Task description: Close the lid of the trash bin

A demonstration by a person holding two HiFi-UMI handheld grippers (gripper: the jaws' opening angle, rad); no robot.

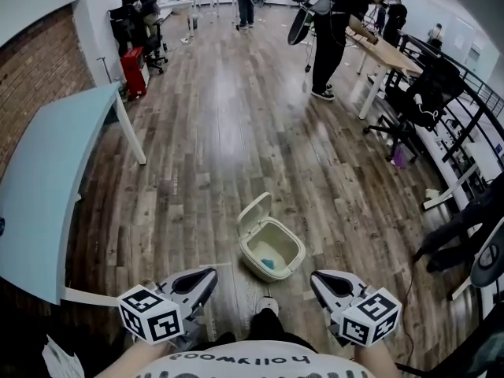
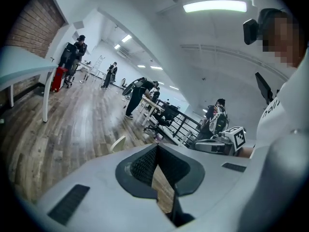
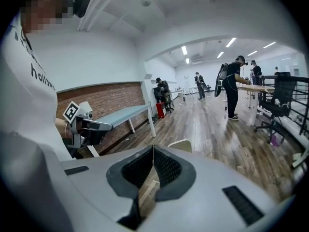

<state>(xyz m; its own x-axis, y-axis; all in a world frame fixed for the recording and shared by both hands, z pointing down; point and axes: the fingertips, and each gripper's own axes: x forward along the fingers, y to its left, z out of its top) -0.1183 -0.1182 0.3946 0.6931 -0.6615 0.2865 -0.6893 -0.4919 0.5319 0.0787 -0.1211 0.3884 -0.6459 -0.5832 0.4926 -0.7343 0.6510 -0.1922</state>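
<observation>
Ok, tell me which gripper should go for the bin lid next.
Left, probably. The lid stands open on the trash bin's far left edge, so the left gripper could reach behind it and tip it rightward. The right gripper would have to cross the bin. Both are shut and empty.

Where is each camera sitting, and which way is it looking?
Head view: on the person's head, facing down at the open trash bin on the floor; left gripper, right gripper and shirt show.
Left gripper view: rides the left gripper, faces along its shut jaws over the floor; shirt shows.
Right gripper view: rides the right gripper, faces along its shut jaws over the floor; shirt shows.
Shared: both gripper views catch the raised lid.
</observation>
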